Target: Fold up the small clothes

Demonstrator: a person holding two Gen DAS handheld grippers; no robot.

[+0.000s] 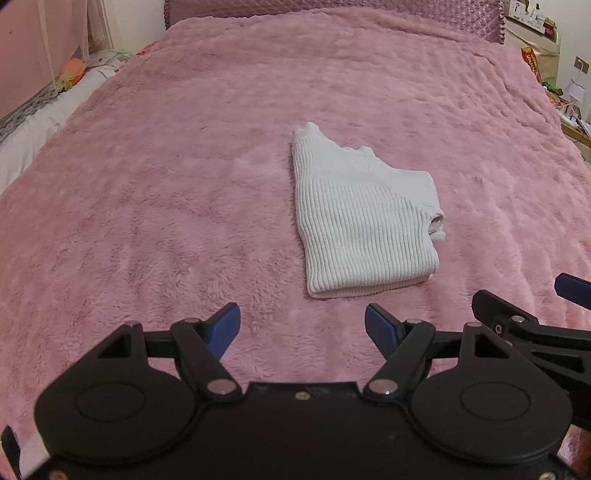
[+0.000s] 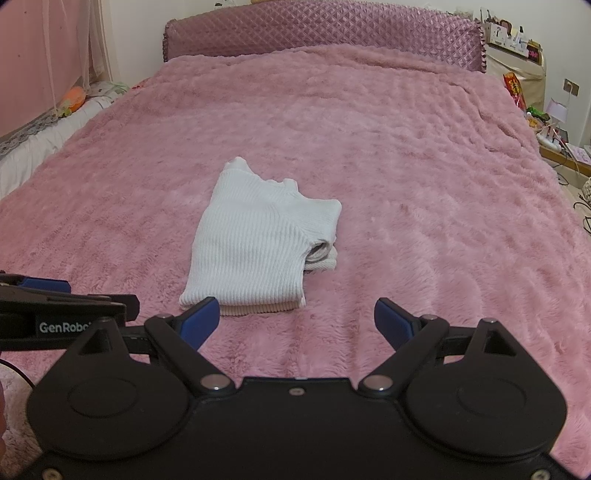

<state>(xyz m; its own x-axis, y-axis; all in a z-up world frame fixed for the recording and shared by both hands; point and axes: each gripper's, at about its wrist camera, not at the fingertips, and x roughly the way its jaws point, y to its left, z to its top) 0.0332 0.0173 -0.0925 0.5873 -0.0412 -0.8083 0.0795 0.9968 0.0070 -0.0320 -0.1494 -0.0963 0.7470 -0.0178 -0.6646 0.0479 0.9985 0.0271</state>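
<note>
A white ribbed knit garment (image 1: pixel 360 218) lies folded into a compact stack on the pink fluffy blanket (image 1: pixel 166 206). My left gripper (image 1: pixel 301 330) hovers just short of its near hem, open, with nothing between the blue pads. In the right wrist view the same garment (image 2: pixel 258 240) lies ahead and slightly left. My right gripper (image 2: pixel 295 321) is open and empty near its front hem. The right gripper's fingers (image 1: pixel 532 317) show at the right edge of the left wrist view. The left gripper's fingers (image 2: pixel 59 306) show at the left edge of the right wrist view.
A quilted purple headboard (image 2: pixel 325 33) closes the far end of the bed. White bedding and an orange toy (image 2: pixel 74 99) lie along the left side. A cluttered bedside table (image 2: pixel 554 140) with cables stands at the right. The blanket (image 2: pixel 424 155) spreads wide around the garment.
</note>
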